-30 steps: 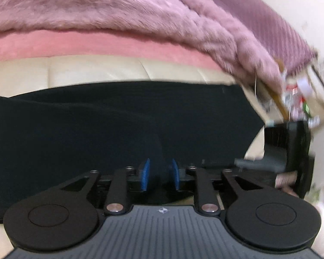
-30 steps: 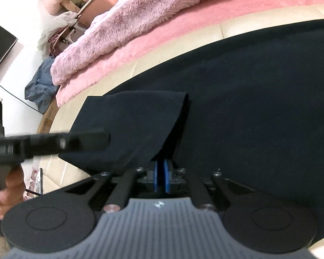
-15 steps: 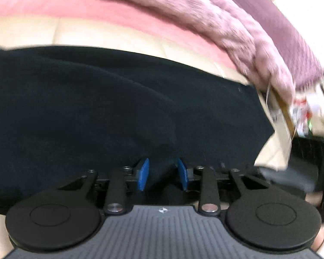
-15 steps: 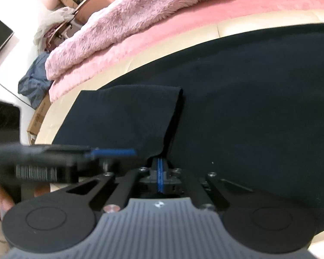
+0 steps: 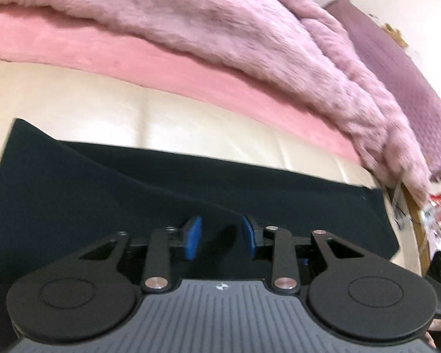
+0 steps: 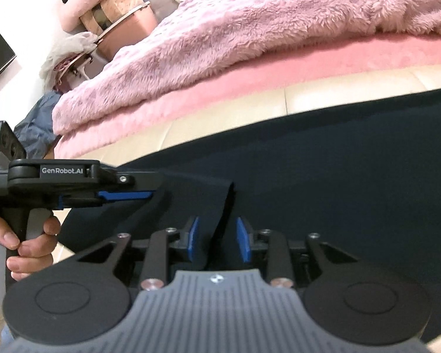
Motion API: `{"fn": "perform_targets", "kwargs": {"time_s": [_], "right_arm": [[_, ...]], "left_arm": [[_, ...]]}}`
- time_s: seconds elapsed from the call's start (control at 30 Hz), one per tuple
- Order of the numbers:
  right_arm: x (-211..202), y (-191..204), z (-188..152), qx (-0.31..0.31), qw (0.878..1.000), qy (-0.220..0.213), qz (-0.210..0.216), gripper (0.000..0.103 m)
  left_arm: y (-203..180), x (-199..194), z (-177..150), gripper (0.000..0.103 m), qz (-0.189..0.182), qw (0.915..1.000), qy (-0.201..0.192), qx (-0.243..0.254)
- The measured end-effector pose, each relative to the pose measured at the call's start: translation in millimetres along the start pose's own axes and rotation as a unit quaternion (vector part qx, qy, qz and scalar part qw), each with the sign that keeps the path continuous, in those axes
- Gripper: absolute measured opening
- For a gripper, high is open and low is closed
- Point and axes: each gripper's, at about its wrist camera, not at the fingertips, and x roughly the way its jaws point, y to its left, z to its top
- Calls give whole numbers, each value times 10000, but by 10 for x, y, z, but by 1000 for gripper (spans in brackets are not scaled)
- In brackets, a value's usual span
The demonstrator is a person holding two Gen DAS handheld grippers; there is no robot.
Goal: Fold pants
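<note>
Dark pants [image 6: 338, 158] spread flat on the cream bed [image 5: 191, 123].
Right gripper [image 6: 216, 239] jaws, just opening, straddle the folded edge without pinching; left gripper [image 5: 220, 236] jaws stand parted over the cloth.

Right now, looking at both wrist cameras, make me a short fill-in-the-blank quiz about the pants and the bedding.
1. The pants are ____ in colour.
2. The pants lie on a ____-coloured padded surface.
3. The fluffy blanket beyond the pants is ____.
4. The right tool shows ____ pads, with a folded edge of fabric between them.

Missing words: black; cream; pink; blue
</note>
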Motion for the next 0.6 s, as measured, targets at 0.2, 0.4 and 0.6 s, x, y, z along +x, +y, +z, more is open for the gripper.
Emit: {"fn": "perform_targets", "kwargs": {"time_s": [0.2,0.4,0.6], "right_arm": [[184,-18,15,127,9999,3,57,26],[225,-109,-61,505,9983,-88,277,25],[355,-286,-75,1248,9886,-102,834,23]], "left_arm": [[118,74,33,15,600,9980,-176,68],[185,72,-16,6,648,9976,-225,-38],[197,81,-14,6,625,9977,-242,-105]]}}
